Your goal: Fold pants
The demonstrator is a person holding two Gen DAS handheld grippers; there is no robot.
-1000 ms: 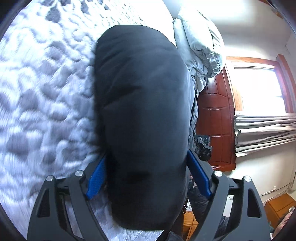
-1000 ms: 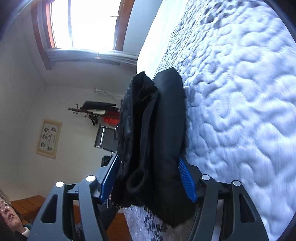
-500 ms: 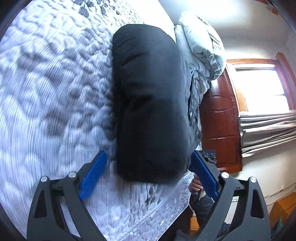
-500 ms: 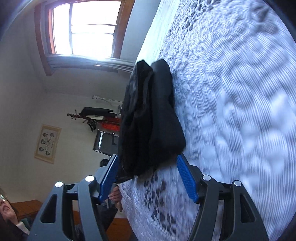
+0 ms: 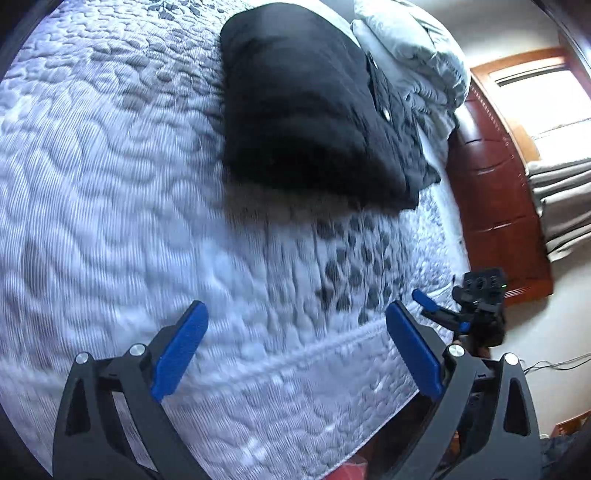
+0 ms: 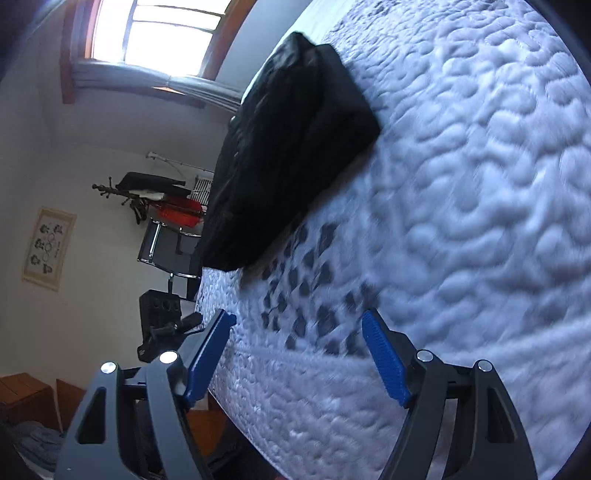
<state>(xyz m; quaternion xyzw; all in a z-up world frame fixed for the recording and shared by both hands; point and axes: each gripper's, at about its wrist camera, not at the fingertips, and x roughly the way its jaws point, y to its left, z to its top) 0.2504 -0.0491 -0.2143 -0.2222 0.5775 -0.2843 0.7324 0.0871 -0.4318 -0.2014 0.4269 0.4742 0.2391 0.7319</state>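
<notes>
Now both opening, left hand-held gripper (image 5: 295, 347) empty, right hand-held gripper (image 6: 299, 354) empty

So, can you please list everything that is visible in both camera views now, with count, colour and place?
folded pants: one, black, on the quilt
quilt: one, white-grey patterned, covering the bed
bedding pile: one, pale grey, behind the pants
wooden panel: one, red-brown, beside the bed
windows: two, bright
wall picture: one, pale, left wall
coat rack: one, dark, with clothes
left gripper: black and blue, jaws opening, nothing between
right gripper: black and blue, jaws opening, nothing between
</notes>
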